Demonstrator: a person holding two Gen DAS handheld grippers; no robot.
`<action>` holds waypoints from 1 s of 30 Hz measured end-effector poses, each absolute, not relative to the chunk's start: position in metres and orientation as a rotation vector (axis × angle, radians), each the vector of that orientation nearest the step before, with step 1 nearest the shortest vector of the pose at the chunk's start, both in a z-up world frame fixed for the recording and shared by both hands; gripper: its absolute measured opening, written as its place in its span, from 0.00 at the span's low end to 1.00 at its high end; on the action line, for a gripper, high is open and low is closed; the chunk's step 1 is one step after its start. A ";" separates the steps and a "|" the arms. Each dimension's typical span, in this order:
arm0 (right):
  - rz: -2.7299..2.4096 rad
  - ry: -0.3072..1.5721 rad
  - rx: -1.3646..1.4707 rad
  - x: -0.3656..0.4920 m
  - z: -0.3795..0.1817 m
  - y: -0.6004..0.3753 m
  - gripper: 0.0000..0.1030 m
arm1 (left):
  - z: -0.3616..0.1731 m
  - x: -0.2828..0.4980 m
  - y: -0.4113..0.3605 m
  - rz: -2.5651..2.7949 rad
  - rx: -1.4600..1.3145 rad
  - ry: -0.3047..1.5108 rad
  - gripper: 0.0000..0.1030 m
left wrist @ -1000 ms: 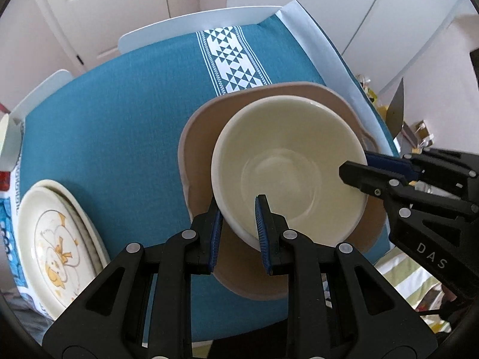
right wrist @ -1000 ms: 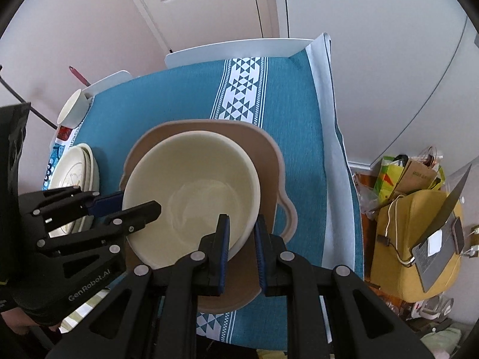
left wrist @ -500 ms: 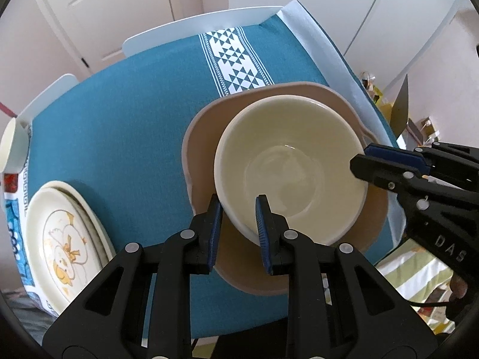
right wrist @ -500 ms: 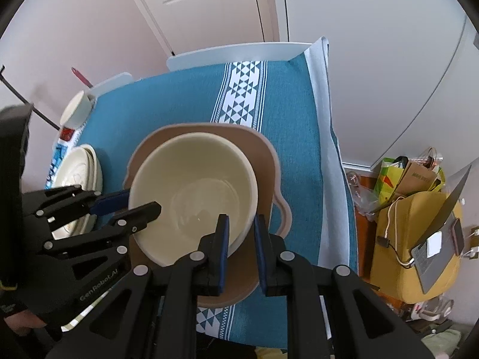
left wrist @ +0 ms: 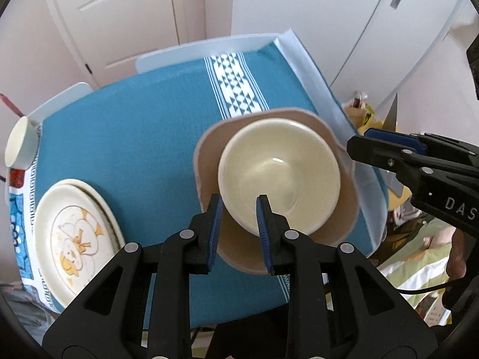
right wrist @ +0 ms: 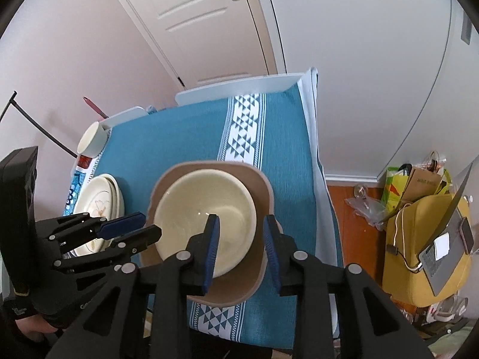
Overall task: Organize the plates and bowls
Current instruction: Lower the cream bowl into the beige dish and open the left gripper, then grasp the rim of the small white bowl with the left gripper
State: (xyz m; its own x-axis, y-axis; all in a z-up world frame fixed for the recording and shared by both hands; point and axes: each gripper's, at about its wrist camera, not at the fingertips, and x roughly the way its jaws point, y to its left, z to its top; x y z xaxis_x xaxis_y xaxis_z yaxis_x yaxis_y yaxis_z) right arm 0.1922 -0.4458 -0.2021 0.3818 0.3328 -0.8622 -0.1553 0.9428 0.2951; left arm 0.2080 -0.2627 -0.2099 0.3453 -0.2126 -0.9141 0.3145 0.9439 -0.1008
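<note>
Two grippers flanked a cream bowl [left wrist: 278, 176] nested in a tan plate [left wrist: 209, 161] on the blue cloth [left wrist: 134, 137], near the tabletop's right edge. Left gripper [left wrist: 238, 224] was clamped on the bowl's near rim. Right gripper [right wrist: 241, 246] was opening, bowl rim between its jaws, pads clear. Stacked duck plates [left wrist: 71, 239] sat at the left edge.

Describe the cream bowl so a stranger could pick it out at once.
Start at the teal tablecloth with its white triangle-patterned band. Near its right edge lies a wavy-edged tan plate; the cream bowl sits in it. Unlike the flat duck-printed plates at the left, it is deep, round and plain.
</note>
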 end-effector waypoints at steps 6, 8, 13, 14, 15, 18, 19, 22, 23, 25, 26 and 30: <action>0.400 1.037 0.164 0.194 -0.165 -0.431 0.55 | -0.170 0.195 -0.232 -0.289 0.011 1.062 0.26; 0.440 1.000 0.154 0.198 -0.153 -0.422 0.60 | -0.156 0.189 -0.216 -0.258 -0.032 1.021 0.58; 0.549 0.919 0.146 0.208 -0.127 -0.390 0.83 | -0.126 0.174 -0.157 -0.127 -0.147 0.918 1.00; 0.572 0.909 0.139 0.211 -0.122 -0.380 0.83 | -0.124 0.173 -0.147 -0.106 -0.161 0.914 1.00; 0.590 0.903 0.128 0.214 -0.119 -0.371 0.83 | -0.121 0.171 -0.133 -0.074 -0.181 0.906 1.00; 0.648 0.888 0.082 0.225 -0.108 -0.338 0.84 | -0.115 0.171 -0.091 0.018 -0.232 0.889 1.00; 0.673 0.884 0.063 0.230 -0.104 -0.324 0.90 | -0.114 0.172 -0.081 0.041 -0.242 0.886 1.00; 0.742 0.859 0.028 0.244 -0.095 -0.287 1.00 | -0.108 0.178 -0.040 0.107 -0.275 0.869 1.00; 0.765 0.857 0.016 0.252 -0.093 -0.271 1.00 | -0.106 0.181 -0.027 0.123 -0.283 0.858 1.00; 0.801 0.846 0.000 0.266 -0.090 -0.240 1.00 | -0.103 0.188 -0.003 0.154 -0.288 0.850 1.00; 0.809 0.845 -0.005 0.271 -0.090 -0.228 1.00 | -0.103 0.195 0.011 0.171 -0.288 0.853 1.00; 0.831 0.870 -0.038 0.301 -0.093 -0.172 0.99 | -0.109 0.218 0.056 0.201 -0.303 0.870 1.00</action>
